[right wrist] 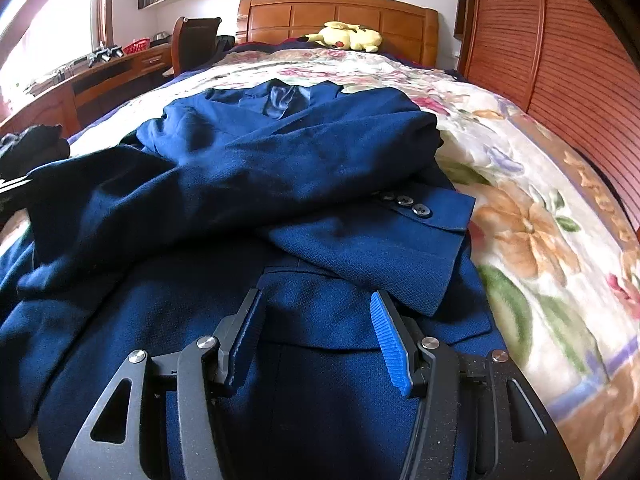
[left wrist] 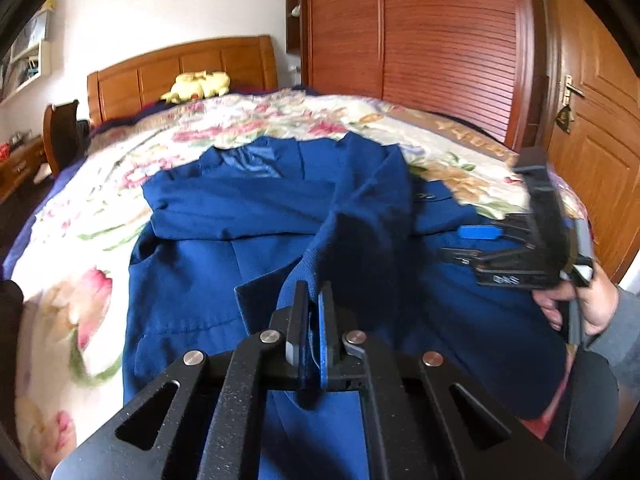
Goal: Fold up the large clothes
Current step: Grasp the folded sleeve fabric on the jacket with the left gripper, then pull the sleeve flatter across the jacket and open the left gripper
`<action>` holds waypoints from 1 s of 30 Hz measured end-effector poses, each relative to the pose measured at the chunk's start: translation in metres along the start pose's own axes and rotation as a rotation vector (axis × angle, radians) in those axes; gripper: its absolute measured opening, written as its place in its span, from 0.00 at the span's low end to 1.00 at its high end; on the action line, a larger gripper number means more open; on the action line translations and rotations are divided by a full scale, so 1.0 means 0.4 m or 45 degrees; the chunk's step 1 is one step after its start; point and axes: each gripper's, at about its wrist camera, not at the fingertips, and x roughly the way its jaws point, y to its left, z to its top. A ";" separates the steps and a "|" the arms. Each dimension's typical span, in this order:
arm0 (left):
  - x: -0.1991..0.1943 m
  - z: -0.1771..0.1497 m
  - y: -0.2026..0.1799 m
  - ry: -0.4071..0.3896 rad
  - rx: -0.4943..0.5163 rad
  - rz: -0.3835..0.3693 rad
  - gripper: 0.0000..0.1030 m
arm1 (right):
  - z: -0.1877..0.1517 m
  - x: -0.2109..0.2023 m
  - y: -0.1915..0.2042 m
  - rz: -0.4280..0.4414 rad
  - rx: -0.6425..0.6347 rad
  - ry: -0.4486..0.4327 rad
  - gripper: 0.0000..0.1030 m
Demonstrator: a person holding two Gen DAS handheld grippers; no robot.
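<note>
A dark blue suit jacket [left wrist: 224,208] [right wrist: 248,168] lies spread on the bed, collar towards the headboard. My left gripper [left wrist: 313,300] is shut on a raised fold of the jacket's fabric, which runs up and away from the pinch towards the far right. One sleeve, with three dark cuff buttons [right wrist: 405,201], lies folded across the jacket's front. My right gripper [right wrist: 316,312] [left wrist: 470,242] hovers open low over the jacket's lower front, nothing between its fingers. A person's hand [left wrist: 576,304] holds it at the right.
A floral bedspread [right wrist: 520,216] covers the bed, with its wooden headboard [right wrist: 336,10] and a yellow plush toy [right wrist: 350,36] at the far end. A slatted wardrobe [left wrist: 420,40] and door [left wrist: 596,128] stand to the right, a desk [right wrist: 120,68] and chair [right wrist: 196,40] to the left. Dark clothing [right wrist: 32,144] lies at the bed's left edge.
</note>
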 end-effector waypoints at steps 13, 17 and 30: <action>-0.087 -0.081 -0.128 0.034 0.029 -0.013 0.04 | -0.010 -0.012 -0.009 0.021 0.024 -0.034 0.55; -0.100 -0.084 -0.135 0.035 0.000 -0.013 0.04 | -0.021 -0.043 -0.007 0.017 0.018 -0.104 0.55; -0.153 -0.012 -0.015 -0.062 -0.059 0.118 0.40 | -0.057 -0.093 0.003 0.035 -0.018 -0.201 0.55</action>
